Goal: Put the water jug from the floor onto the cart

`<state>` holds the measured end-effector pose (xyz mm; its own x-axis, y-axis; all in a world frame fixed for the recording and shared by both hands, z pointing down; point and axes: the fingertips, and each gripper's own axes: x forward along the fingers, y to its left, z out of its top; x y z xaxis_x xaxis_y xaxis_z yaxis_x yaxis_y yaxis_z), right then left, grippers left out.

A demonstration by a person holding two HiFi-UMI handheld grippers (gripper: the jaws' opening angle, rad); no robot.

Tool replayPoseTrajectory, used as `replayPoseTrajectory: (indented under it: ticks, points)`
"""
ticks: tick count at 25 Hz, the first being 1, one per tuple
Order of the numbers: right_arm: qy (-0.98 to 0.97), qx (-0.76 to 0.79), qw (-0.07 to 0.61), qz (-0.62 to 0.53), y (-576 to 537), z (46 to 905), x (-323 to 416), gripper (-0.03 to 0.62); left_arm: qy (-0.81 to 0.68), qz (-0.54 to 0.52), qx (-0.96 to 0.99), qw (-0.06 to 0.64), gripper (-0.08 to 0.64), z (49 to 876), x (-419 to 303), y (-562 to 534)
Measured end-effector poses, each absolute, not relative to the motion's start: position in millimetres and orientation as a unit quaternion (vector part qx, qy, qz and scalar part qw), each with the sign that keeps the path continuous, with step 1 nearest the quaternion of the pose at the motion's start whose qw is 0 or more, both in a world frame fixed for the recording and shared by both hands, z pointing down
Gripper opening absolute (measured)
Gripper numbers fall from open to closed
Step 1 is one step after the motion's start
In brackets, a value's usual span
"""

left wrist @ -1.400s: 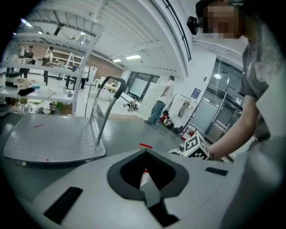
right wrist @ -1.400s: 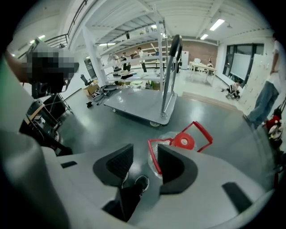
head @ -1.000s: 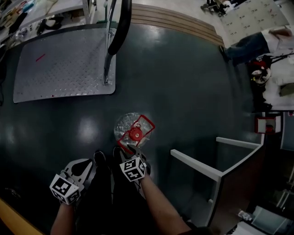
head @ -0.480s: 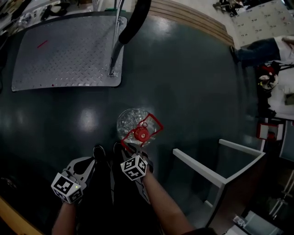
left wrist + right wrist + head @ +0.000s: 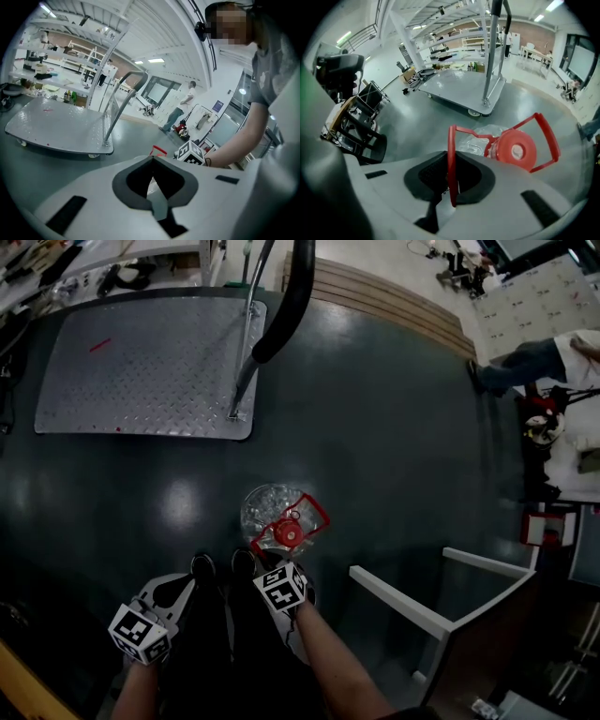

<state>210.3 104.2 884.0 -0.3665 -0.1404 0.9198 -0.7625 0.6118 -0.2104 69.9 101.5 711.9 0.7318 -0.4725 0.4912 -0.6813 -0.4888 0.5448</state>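
Floor (image 5: 403, 446): dark, glossy and level all around the cart. It looks slick.
Cart (image 5: 141, 371): a low flat deck of studded metal, bare, with an upright push bar (image 5: 246, 352) at its right end in the head view.
Water jug (image 5: 265, 506): stands upright on the floor, well apart from the cart, out from the push-bar corner toward the person. It is clear, thin-walled plastic. I judge it heavy if full, with soft sides that would dent and slide under a squeeze. How full it is I cannot tell.
Left gripper (image 5: 151, 159): jaws together on nothing, farther from the cart than the jug is, and not touching the jug.
Right gripper (image 5: 270, 557): points steeply down on the side of the jug away from the cart. Its jaws have just been closing and now clamp one bar of the red handle.
Red handle (image 5: 451, 140): a stiff plastic frame at the neck, tipped up. It is the sensible place to hold, near mid-bar so the jug hangs straight.
Red cap (image 5: 289, 534): on the neck, facing up. It looks closed, so a spill seems unlikely.
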Motion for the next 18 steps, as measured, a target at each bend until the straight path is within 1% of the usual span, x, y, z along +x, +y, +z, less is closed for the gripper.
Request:
replayPoseTrajectory:
  ticks: [4, 9, 11, 18]
  points:
    - [-0.762, 0.299, 0.463, 0.339, 98, 874, 216, 0.026, -0.341, 0.142, 0.857, 0.359, 0.008, 708, 71, 96]
    - [-0.766, 0.319, 0.411, 0.377, 85, 835, 225, 0.026, -0.346, 0.139, 0.857, 0.356, 0.008, 695, 76, 95]
    - [-0.769, 0.315, 0.401, 0.384, 86, 821, 225, 0.028, -0.348, 0.135, 0.858, 0.353, 0.008, 686, 77, 94]
    - [-0.809, 0.267, 0.37, 0.371, 105, 745, 201, 0.029, -0.357, 0.125, 0.871, 0.315, 0.008, 634, 74, 85]
